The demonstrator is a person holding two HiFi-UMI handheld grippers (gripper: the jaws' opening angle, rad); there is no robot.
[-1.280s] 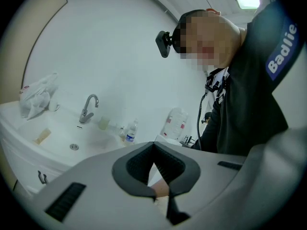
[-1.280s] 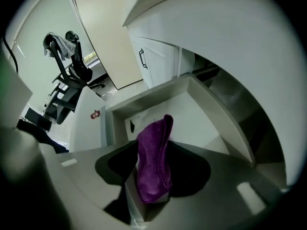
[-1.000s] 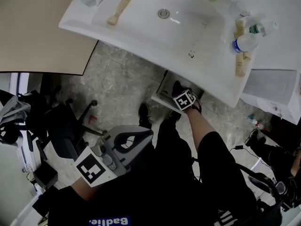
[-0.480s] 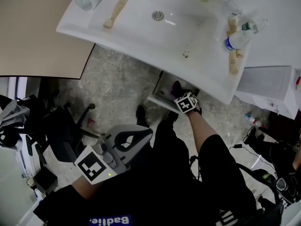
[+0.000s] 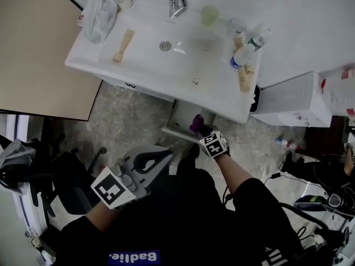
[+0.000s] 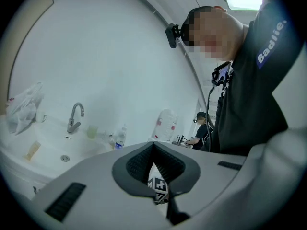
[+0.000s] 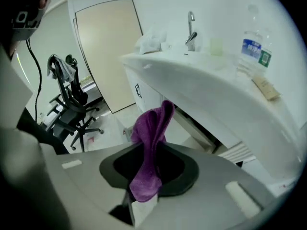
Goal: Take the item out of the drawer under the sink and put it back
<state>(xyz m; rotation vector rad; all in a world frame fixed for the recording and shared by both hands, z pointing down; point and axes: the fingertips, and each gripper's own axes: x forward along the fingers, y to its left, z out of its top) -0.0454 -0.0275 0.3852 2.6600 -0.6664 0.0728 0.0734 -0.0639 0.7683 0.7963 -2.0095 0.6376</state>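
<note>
The right gripper (image 7: 140,199) has just been closing its jaws and now pinches the crumpled purple cloth (image 7: 152,138) by one fold. It holds the cloth just by the open white drawer (image 5: 176,121) under the white washbasin (image 5: 111,71). Most of the cloth flops loose beyond the jaws, so it could slip out. It could also snag on the basin's near edge or the drawer front when going back in. The left gripper (image 6: 165,206), jaws pressed together and empty, hangs at the near left, well apart, and could not catch a drop.

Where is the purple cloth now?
Head view, centre: the purple fabric cloth is pinched in the right tool, whose jaws have just been closing, by the open white drawer under the sink.
</note>
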